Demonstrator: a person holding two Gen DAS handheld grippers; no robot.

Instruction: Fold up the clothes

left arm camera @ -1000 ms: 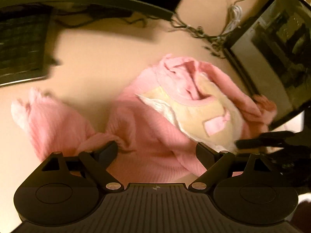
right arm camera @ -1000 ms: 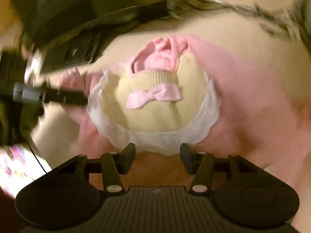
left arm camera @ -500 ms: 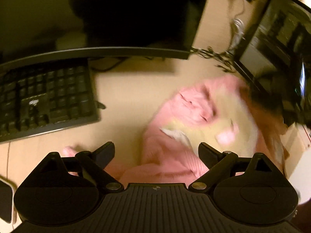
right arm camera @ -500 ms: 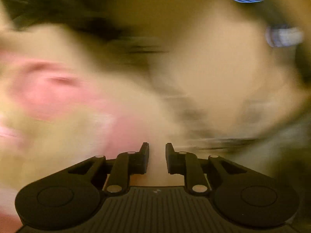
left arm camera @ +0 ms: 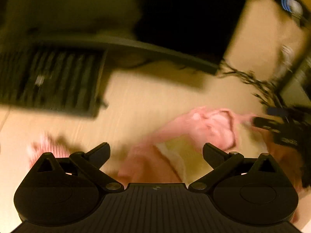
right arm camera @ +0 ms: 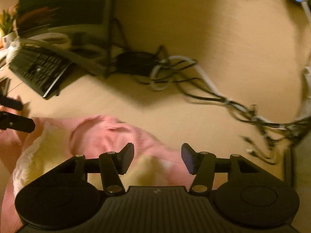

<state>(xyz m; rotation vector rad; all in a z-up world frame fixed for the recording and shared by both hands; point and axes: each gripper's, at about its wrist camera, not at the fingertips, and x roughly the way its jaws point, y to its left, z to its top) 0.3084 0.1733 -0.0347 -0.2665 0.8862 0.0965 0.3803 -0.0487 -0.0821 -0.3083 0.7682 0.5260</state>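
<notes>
Both grippers stand with jaws wide apart and empty: the left gripper [left arm camera: 156,150] and right gripper [right arm camera: 157,156] hover over the crumpled pink knitted garment with a cream, lace-edged bib panel [right arm camera: 101,136], which lies unfolded on the pale wooden desk [right arm camera: 175,106], probably spread to flank it; a black keyboard [right arm camera: 38,71] lies nearby.

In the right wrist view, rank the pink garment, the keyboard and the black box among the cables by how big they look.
1. pink garment, though nearest the camera
2. keyboard
3. black box, blurred but looks smallest
</notes>
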